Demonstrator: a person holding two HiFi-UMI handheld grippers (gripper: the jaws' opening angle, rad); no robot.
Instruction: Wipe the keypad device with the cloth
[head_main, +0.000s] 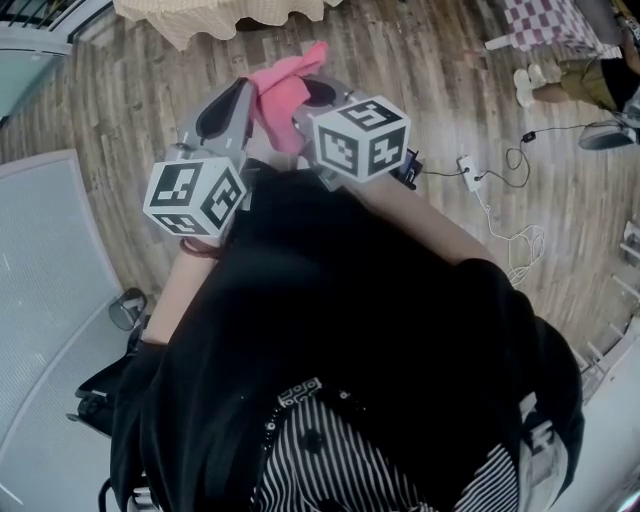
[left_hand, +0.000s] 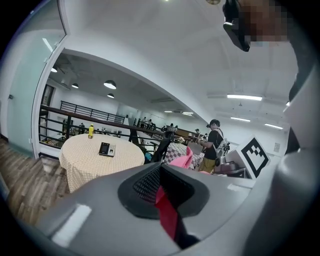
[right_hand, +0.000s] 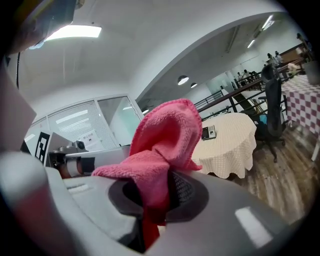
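The right gripper (right_hand: 156, 197) is clamped on the cloth (right_hand: 162, 145), carried ready for wiping; the left gripper (left_hand: 162, 192) appears closed and empty; the keypad device (left_hand: 106, 149) lies well apart on the round table (left_hand: 80, 162), not yet reached.

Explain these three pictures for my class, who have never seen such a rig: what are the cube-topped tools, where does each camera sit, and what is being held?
There is no robot here. A person holds a two-jaw gripper in each hand, and the patterned cubes are part of those grippers. One picture looks down from the person's head; the other two come from cameras riding on each gripper. The right gripper is clamped on a pink cloth. The left gripper looks shut and apparently empty. Farther off, a round table carries the keypad device and a yellow bottle.
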